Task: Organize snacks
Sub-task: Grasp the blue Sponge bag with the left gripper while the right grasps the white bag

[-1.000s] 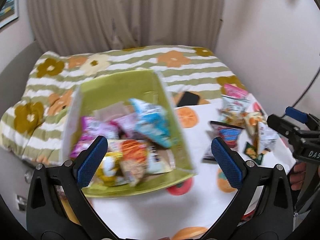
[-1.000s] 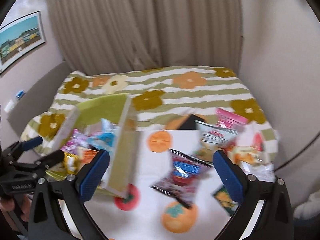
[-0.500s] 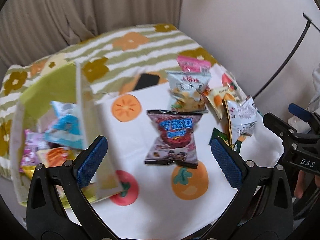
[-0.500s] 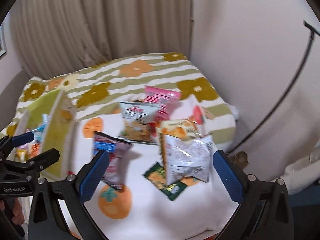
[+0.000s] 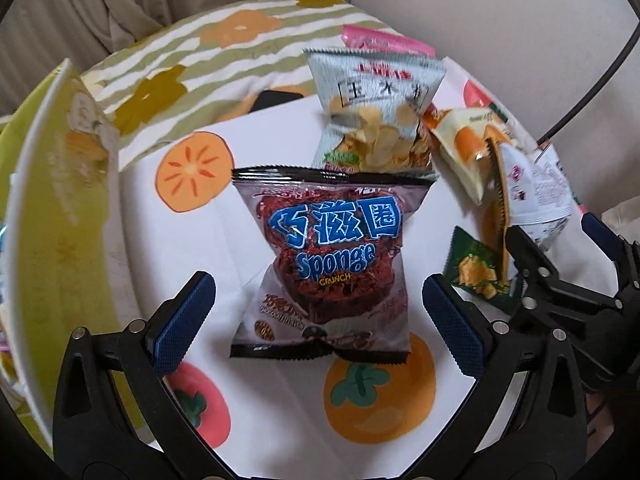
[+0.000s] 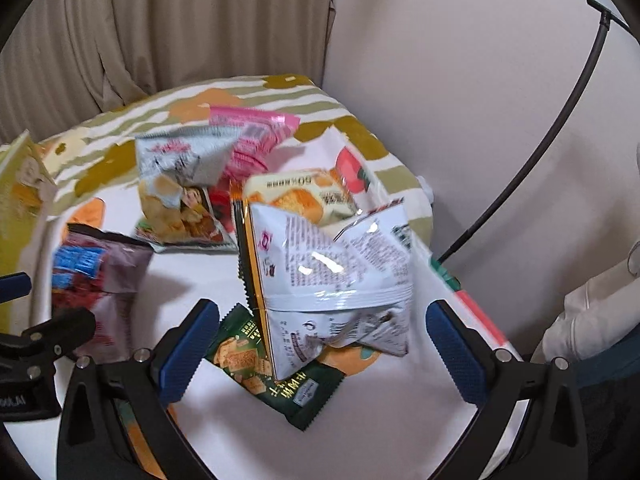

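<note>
Two grippers were held wide open and empty. At the left edge the green bin was seen; at centre the Sponge Crunch bag was framed by the left gripper. In the right wrist view, the white packet was framed at centre by the right gripper.

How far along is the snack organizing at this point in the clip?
Partly done at best: the green bin stands at the left, its contents mostly out of view. Nothing is in hand; the left gripper frames the Sponge Crunch bag, the right gripper the white bag. Several packets lie on the cloth.
</note>
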A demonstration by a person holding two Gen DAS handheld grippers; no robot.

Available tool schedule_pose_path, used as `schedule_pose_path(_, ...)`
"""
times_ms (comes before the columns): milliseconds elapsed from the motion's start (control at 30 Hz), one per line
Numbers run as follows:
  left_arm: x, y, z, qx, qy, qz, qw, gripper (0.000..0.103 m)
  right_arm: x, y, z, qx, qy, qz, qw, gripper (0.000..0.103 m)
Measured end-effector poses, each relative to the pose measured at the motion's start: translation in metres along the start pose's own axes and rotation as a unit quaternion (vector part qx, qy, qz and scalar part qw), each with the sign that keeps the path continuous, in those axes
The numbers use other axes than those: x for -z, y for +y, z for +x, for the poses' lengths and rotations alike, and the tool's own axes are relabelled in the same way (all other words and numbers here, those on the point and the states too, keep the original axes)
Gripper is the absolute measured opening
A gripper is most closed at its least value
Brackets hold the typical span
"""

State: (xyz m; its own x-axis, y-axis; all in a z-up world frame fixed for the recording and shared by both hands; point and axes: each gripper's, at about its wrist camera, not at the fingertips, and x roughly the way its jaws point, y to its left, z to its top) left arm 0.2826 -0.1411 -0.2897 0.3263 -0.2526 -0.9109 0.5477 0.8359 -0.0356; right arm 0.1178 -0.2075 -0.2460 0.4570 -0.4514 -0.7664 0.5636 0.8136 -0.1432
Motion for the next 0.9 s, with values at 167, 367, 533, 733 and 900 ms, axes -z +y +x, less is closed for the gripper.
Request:
schedule_pose_path(167, -0.001, -0.003, 0.016, 0.0, 0.009, 0.013, 0.9999, 0.103, 0.0, 0.007, 0.016, 0.05, 0.005, -0.011, 0.999, 0.102)
schedule_pose_path(367, -0.004, -0.002, 0.029, 0.005, 0.019, 0.016, 0.9997, 0.096, -0.005, 0.021, 0.027, 0.101, 0.01, -0.036, 0.994, 0.102)
schedule_pose_path(533, -0.005, 0.004, 0.035, 0.016, 0.03, 0.013, 0.9994, 0.072, -0.008, 0.028, 0.033, 0.124, 0.019, -0.04, 0.991, 0.102)
schedule_pose_path(733, -0.006, 0.009, 0.034, 0.021, 0.031, 0.007, 0.9993, 0.069, -0.01, 0.029, 0.041, 0.145, 0.026, -0.037, 0.988, 0.102)
schedule_pose_path(900, -0.005, 0.009, 0.032, 0.023, 0.033, 0.006, 0.9992, 0.069, -0.011, 0.025, 0.048, 0.155, 0.031, -0.038, 0.987, 0.102)
